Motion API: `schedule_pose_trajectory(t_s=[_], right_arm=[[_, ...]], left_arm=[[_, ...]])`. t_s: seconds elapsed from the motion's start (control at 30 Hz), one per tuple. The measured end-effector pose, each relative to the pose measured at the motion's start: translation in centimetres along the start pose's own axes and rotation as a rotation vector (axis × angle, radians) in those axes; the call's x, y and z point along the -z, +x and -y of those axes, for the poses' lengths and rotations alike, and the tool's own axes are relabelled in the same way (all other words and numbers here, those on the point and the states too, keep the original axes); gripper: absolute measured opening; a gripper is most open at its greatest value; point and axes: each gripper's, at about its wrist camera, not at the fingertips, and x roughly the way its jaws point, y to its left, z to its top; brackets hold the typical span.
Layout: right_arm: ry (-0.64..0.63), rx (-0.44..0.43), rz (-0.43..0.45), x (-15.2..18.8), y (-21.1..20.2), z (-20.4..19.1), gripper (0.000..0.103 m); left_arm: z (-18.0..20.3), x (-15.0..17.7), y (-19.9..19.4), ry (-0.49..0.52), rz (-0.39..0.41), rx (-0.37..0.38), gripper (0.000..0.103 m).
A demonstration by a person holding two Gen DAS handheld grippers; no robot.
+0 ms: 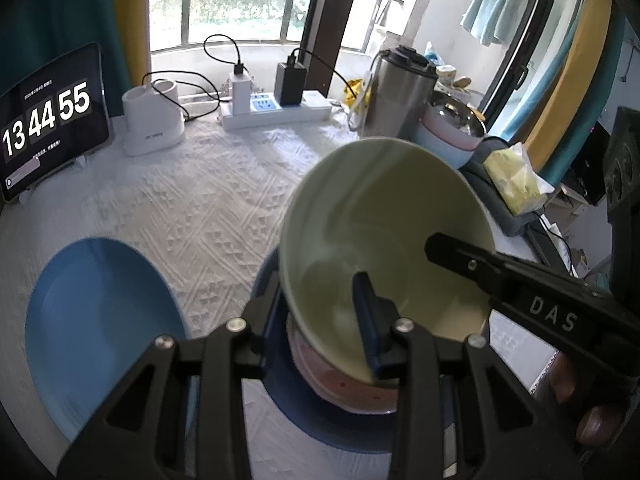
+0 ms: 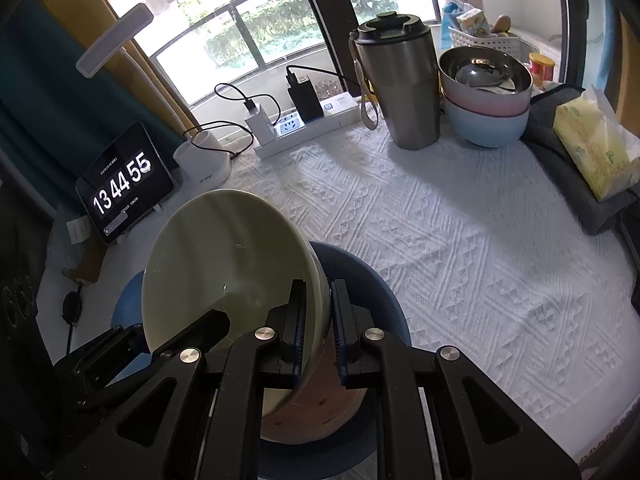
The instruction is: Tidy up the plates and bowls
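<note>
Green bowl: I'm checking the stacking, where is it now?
The green bowl is near the front, tilted above the pink bowl on the dark blue plate, pinched by both hand-held grippers.

1. Daylight is admitted through the window (image 1: 240, 4) at the top of both views, where the panes are nearly overexposed.
2. The white textured tablecloth (image 2: 460, 240) is lit brightly, and soft shadows are cast toward the bottom of the frame.
3. Strong fisheye bending and dark vignetted corners are seen at every edge.
4. The green bowl (image 1: 384, 240) close to the lens is rendered softly.
5. The tablet clock (image 2: 124, 184) is read sharply.
</note>
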Motion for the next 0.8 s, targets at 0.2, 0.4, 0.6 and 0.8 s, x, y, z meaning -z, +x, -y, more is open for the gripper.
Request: schedule_pose_trajectory(t_s=[0.2,0.4,0.6,0.8], right_arm=[[0.008,0.004,-0.007,0.5,0.1,0.5,0.014],[0.016,0.005,-0.016,1.2,0.2,0.8,0.014],[0.020,0.008,-0.026,2.0,0.3,0.8,0.014],[0.022,0.015,-0.034,2.6,0.4,0.9,0.014]], left_arm=[[0.3,0.6,0.2,0.006,-0.011,0.000,0.034],[0.6,1.4,0.3,0.020,-0.021,-0.011,0.035],[0.9,2.1,0.3,0.036,-0.030,-0.018,0.035],[1.1,2.7,0.2,0.050,-0.032,-0.025,0.035]])
